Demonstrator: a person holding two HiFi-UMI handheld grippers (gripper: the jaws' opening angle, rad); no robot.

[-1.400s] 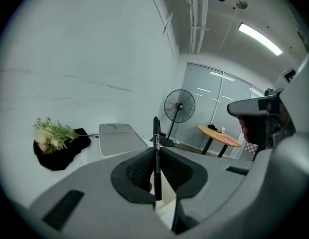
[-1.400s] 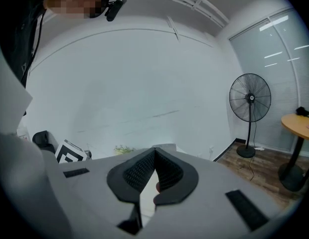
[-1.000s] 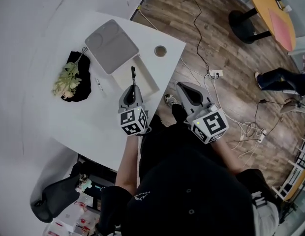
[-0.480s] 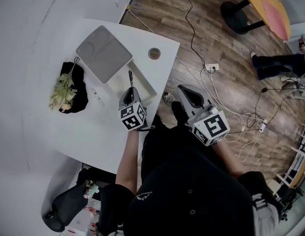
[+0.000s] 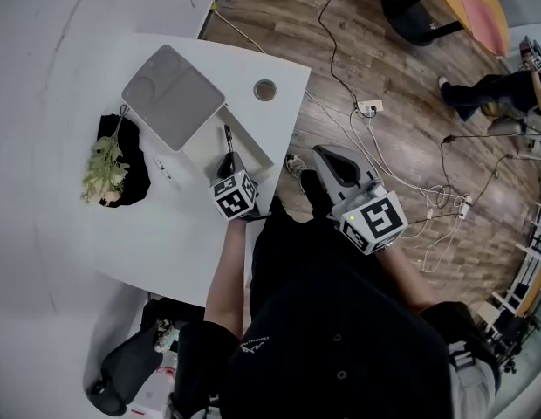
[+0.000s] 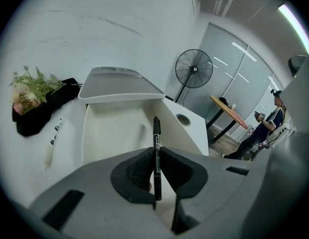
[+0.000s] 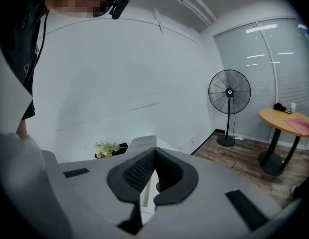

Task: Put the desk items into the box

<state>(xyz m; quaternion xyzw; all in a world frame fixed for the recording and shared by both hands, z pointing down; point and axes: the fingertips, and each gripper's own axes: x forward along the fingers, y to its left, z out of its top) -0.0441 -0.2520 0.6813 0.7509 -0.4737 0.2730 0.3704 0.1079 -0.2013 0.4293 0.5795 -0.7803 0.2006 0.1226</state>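
An open white box (image 5: pixel 220 149) lies on the white table (image 5: pixel 179 234), its grey lid (image 5: pixel 173 97) raised at the far side. My left gripper (image 5: pixel 228 161) is shut on a black pen (image 5: pixel 227 139), which points out over the box's near part. In the left gripper view the pen (image 6: pixel 156 146) stands clamped between the pads (image 6: pixel 139 168), with the box (image 6: pixel 117 128) just beyond. A white marker (image 5: pixel 168 174) lies on the table left of the box. My right gripper (image 5: pixel 328 158) hangs off the table's right edge, shut with nothing in it (image 7: pixel 153 164).
A bunch of dried flowers (image 5: pixel 101 170) rests on a black cloth (image 5: pixel 124 151) at the table's left. A small round cap (image 5: pixel 265 89) sits near the far right corner. Cables and a power strip (image 5: pixel 368 107) lie on the wooden floor. A person (image 5: pixel 480 94) stands at the far right.
My left gripper has moved a little forward and lower toward the box, still holding the pen. The right gripper has hardly moved. The head view has drifted.
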